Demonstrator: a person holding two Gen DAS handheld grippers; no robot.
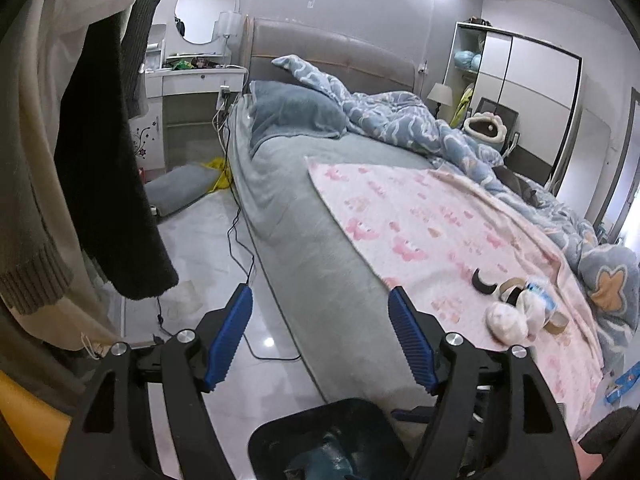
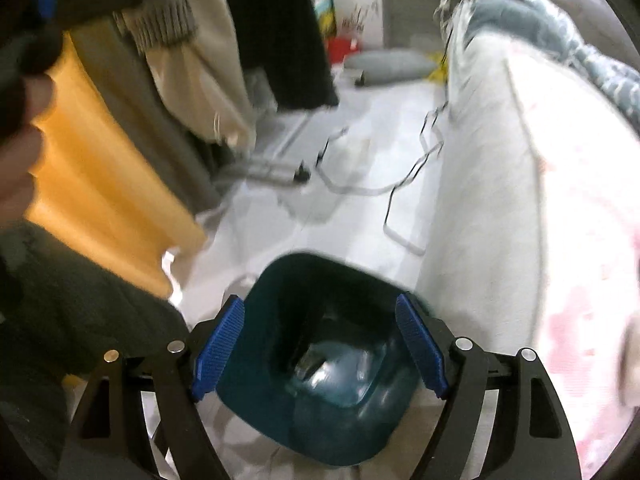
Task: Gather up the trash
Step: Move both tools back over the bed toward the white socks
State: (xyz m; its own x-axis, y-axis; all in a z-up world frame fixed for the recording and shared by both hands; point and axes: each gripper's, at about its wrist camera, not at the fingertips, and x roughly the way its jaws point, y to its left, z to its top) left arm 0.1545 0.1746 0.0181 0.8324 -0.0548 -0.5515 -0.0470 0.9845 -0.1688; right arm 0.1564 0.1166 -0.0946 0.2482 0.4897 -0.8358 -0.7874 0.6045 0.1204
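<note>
Legible text: none in either view. Blue packet [image 1: 624, 385] at the bed's [image 1: 304, 240] edge: printing present, too small to read. Colourful package [image 2: 325, 10] by the far wall: possibly lettered, blurred.

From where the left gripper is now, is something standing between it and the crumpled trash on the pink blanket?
Nothing visible does. The open left gripper hangs over the grey bed edge, and the white crumpled trash lies to its right on the pink patterned blanket, with only bare blanket between.
</note>
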